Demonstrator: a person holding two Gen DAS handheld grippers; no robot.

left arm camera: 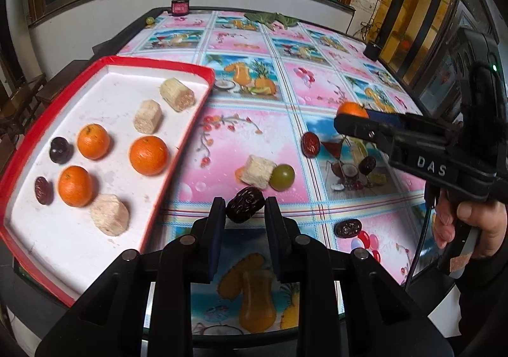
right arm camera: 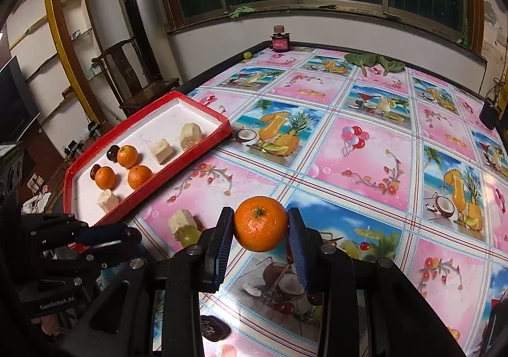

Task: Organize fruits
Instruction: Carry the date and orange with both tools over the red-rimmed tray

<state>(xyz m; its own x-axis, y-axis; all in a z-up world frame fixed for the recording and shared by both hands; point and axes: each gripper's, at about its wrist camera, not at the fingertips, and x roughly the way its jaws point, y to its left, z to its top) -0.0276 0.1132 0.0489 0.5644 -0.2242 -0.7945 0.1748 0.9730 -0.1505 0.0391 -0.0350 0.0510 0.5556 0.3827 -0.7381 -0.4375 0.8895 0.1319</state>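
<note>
Table [right arm camera: 365, 147] under a glossy vinyl cloth printed with pink and blue fruit-drink squares. Red-rimmed rectangular tray [left arm camera: 187, 68] with matte white floor lies ahead-left of the left fingers; it holds three dimpled tangerines [left arm camera: 148, 155], pale fibrous cut cylinders [left arm camera: 176, 94] and dark wrinkled dates [left arm camera: 43, 190]. Loose on the cloth beyond the left fingers: one fibrous chunk [left arm camera: 257, 171] touching a smooth green grape [left arm camera: 282, 177], with more dates [left arm camera: 310, 144] to the right. Left gripper [left arm camera: 245, 205] is clamped narrowly on a wrinkled dark date [left arm camera: 245, 204], held clear of the cloth. Right gripper [right arm camera: 261, 222] grips a round, pitted tangerine [right arm camera: 261, 223] at its sides, stem facing the camera, lifted off the table.
</note>
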